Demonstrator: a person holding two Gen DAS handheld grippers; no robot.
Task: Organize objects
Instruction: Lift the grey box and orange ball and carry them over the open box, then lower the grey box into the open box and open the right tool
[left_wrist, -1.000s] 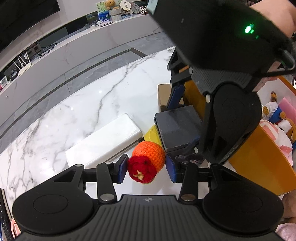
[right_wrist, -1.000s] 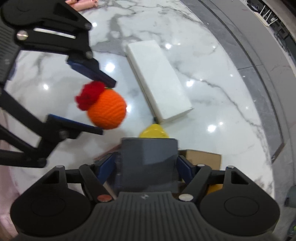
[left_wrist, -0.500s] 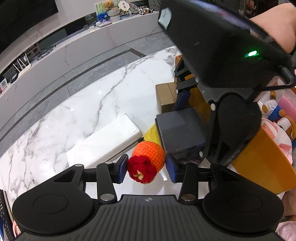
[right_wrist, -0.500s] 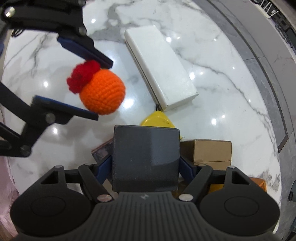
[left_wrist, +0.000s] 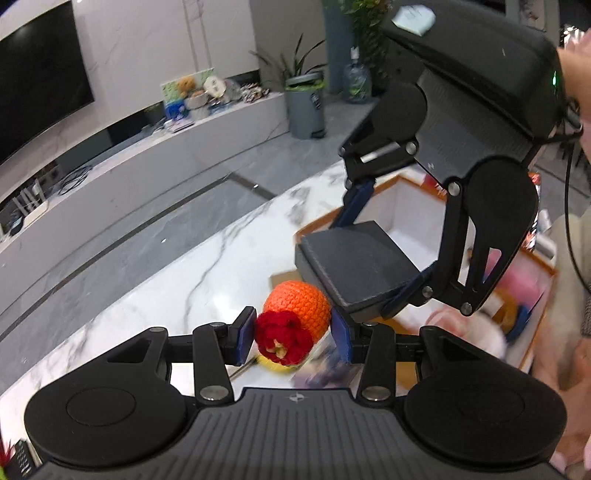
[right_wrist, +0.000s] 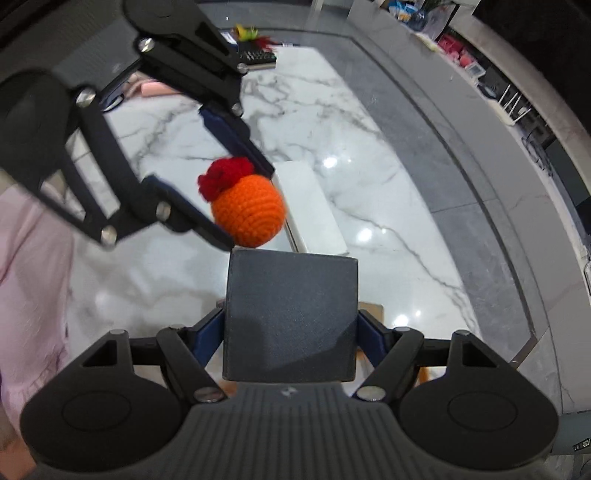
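Observation:
My left gripper (left_wrist: 293, 334) is shut on an orange crocheted ball with a red tuft (left_wrist: 299, 308), held above the marble table (left_wrist: 192, 280). It also shows in the right wrist view (right_wrist: 249, 210), between the left gripper's blue pads. My right gripper (right_wrist: 290, 332) is shut on a dark grey box (right_wrist: 290, 317), held in the air just right of the ball. In the left wrist view the grey box (left_wrist: 354, 264) hangs over an orange-rimmed bin (left_wrist: 410, 210).
A white flat box (right_wrist: 314, 210) lies on the table under the ball. A brown cardboard box (right_wrist: 371, 308) peeks out below the grey box. Soft toys (left_wrist: 465, 325) fill a bin at the right. A keyboard (right_wrist: 256, 57) sits at the table's far end.
Both grippers have risen higher above the table with their loads. The right gripper with the grey box has swung over the orange-rimmed bin.

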